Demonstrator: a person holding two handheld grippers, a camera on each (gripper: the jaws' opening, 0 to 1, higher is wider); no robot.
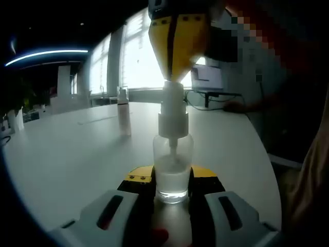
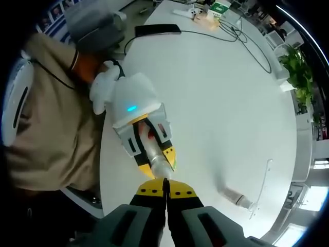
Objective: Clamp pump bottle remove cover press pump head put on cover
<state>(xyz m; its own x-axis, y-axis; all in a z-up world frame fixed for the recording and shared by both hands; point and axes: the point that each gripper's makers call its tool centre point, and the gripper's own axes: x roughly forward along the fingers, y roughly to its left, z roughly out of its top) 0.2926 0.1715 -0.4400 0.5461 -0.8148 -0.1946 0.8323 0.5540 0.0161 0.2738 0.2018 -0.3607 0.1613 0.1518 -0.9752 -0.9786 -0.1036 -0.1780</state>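
In the left gripper view, the left tool [image 1: 172, 188] is clenched on the clear base of the bottle [image 1: 173, 170], which stands upright on the white desk [image 1: 72, 154]. Above it, the right tool [image 1: 173, 77] comes down with its tips together on the white pump head [image 1: 172, 105]. Farther back on the desk, the cover [image 1: 123, 116] stands apart. In the right gripper view, the right tool's jaws are pressed together over the bottle, and the cover [image 2: 237, 197] shows off to the side.
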